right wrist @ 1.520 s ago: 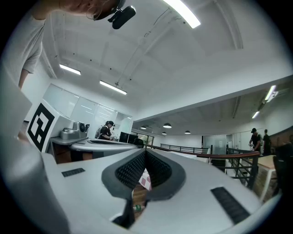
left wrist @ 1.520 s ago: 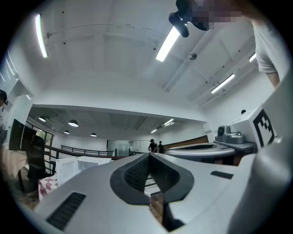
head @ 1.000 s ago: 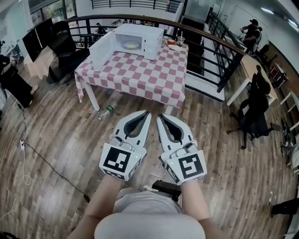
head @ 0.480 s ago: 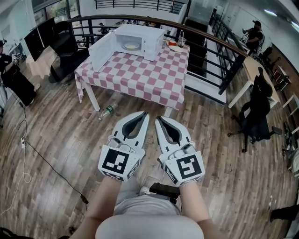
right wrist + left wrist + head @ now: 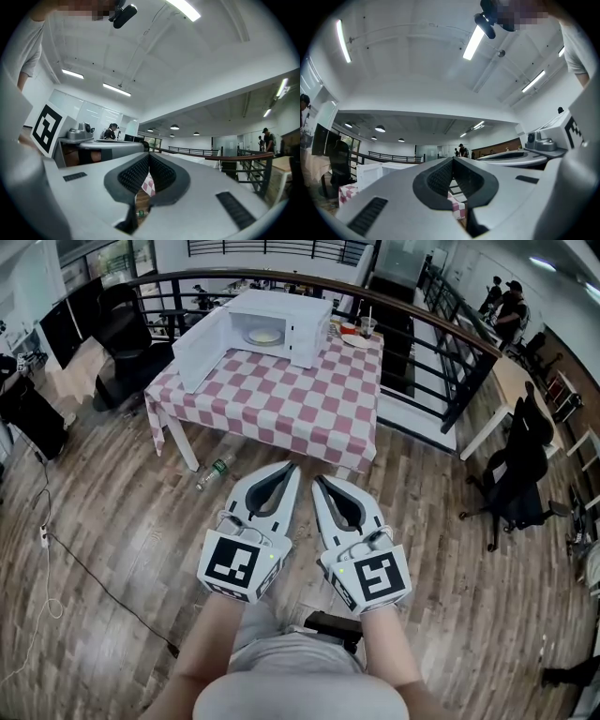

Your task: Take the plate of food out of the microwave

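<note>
The plate of food (image 5: 265,335) is sitting inside the open microwave (image 5: 281,322) on the counter (image 5: 291,399) at twelve o'clock, well apart. The left gripper (image 5: 292,468) and right gripper (image 5: 319,480) are pointing there, fingers pressed together and empty, probably because nothing is within reach.

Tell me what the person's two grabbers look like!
The left hand-held gripper and right hand-held gripper are white and beak-shaped, with dark ribbed pads inside. Each carries a cube with black-and-white square markers. The person wears a pale short-sleeved shirt.
</note>
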Motion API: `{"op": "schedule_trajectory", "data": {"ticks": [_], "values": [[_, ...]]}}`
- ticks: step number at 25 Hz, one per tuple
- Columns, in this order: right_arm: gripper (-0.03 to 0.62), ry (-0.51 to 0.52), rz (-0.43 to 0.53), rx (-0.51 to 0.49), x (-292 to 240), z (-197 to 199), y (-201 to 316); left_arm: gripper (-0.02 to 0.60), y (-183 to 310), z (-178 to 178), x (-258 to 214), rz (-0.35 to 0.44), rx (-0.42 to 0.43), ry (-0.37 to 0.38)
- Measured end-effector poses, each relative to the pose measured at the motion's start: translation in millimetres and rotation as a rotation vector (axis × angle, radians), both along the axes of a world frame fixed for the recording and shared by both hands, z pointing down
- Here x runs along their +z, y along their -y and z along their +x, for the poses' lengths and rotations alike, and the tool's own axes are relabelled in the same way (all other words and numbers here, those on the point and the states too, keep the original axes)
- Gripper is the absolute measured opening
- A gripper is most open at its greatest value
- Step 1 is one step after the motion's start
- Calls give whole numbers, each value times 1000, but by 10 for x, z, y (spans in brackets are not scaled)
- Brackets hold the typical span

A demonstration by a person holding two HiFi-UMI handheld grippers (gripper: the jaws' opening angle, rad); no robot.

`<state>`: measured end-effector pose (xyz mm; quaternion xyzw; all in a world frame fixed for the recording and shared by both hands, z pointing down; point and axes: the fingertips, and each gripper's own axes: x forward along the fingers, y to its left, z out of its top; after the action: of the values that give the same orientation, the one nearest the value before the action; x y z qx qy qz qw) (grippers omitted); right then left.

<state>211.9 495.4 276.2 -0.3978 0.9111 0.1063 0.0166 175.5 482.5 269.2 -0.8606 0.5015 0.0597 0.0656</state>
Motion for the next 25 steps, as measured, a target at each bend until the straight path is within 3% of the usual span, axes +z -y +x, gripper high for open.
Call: {"op": "schedule_trajectory", "data": {"ticks": [17, 25], "values": [[26, 2, -18, -8, 64, -511, 1168, 2, 1165, -559, 30, -19, -17, -2], [26, -1, -25, -1, 62, -962, 1716, 2, 1693, -983, 22, -24, -7, 21]]}}
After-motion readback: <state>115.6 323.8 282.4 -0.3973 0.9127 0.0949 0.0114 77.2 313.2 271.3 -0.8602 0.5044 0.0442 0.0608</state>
